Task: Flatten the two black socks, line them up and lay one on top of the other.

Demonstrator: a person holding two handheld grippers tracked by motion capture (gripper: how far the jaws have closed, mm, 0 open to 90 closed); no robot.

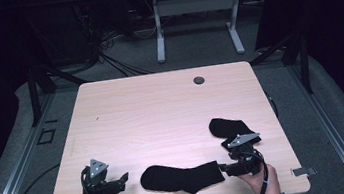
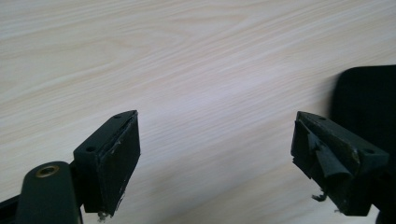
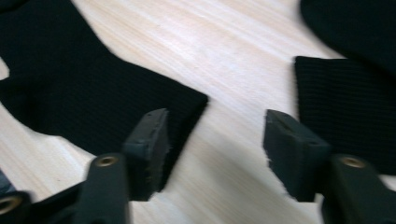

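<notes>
- We have two black knitted socks on the pale wooden table [image 1: 161, 108], both near the front edge, and neither is in a grip yet.
- The first flat black sock [image 1: 180, 176] lies spread out between our two hands, its toe pointing left and its cuff end to the right.
- The second black sock [image 1: 228, 129] lies a little farther back on the right, partly under our right gripper [image 1: 229, 167].
- Our right gripper hangs low over the gap between the two socks with its jaws wide apart and nothing held; in the right gripper view, one jaw sits over the cuff corner of the first sock [image 3: 93, 102] and the other jaw sits just beside the ribbed cuff of the second sock [image 3: 345, 107].
- Our left gripper [image 1: 120, 180] is just left of the first sock's toe, jaws also wide apart and empty, over bare wood.
- We judge the work barely begun: the socks lie apart, not paired or stacked, and every grasp, lift and alignment is left to do.
</notes>
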